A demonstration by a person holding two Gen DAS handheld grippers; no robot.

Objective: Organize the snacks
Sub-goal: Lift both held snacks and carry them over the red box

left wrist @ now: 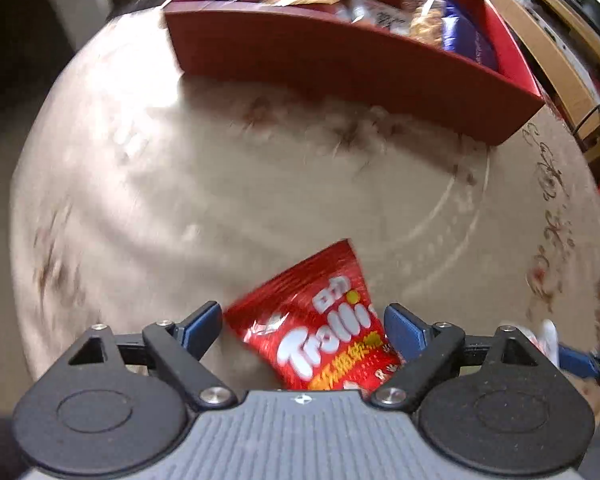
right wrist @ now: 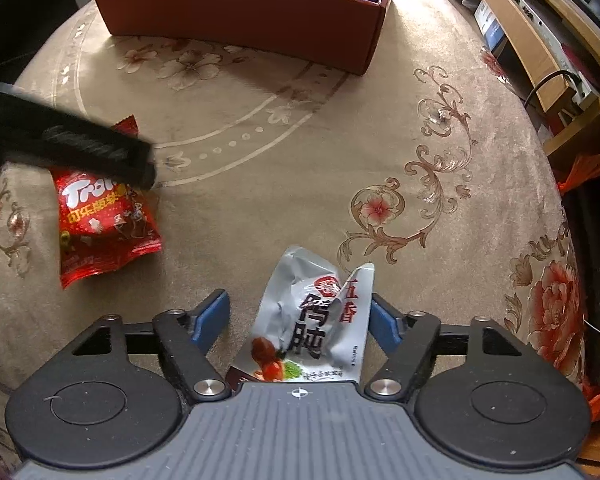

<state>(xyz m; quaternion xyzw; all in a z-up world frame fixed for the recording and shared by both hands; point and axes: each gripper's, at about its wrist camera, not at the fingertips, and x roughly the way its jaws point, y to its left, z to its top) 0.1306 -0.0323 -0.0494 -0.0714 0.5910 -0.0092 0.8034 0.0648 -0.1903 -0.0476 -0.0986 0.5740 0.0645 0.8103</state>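
A red Trolli candy bag (left wrist: 320, 332) lies on the beige floral tablecloth (left wrist: 220, 200) between the fingers of my left gripper (left wrist: 303, 326), which is open around it. The bag also shows in the right wrist view (right wrist: 104, 224), partly under the left gripper's dark body. My right gripper (right wrist: 300, 316) is open around a silver snack packet (right wrist: 316, 320) with red and black Chinese print. A red box (left wrist: 340, 64) holding several snack packs stands at the far side of the table; it also shows in the right wrist view (right wrist: 240, 16).
The round table's edge curves away at left and right. A wooden shelf unit (right wrist: 540, 40) with devices and cables stands beyond the right edge. An orange bag (right wrist: 588, 168) hangs near the right edge. The left wrist view is motion-blurred.
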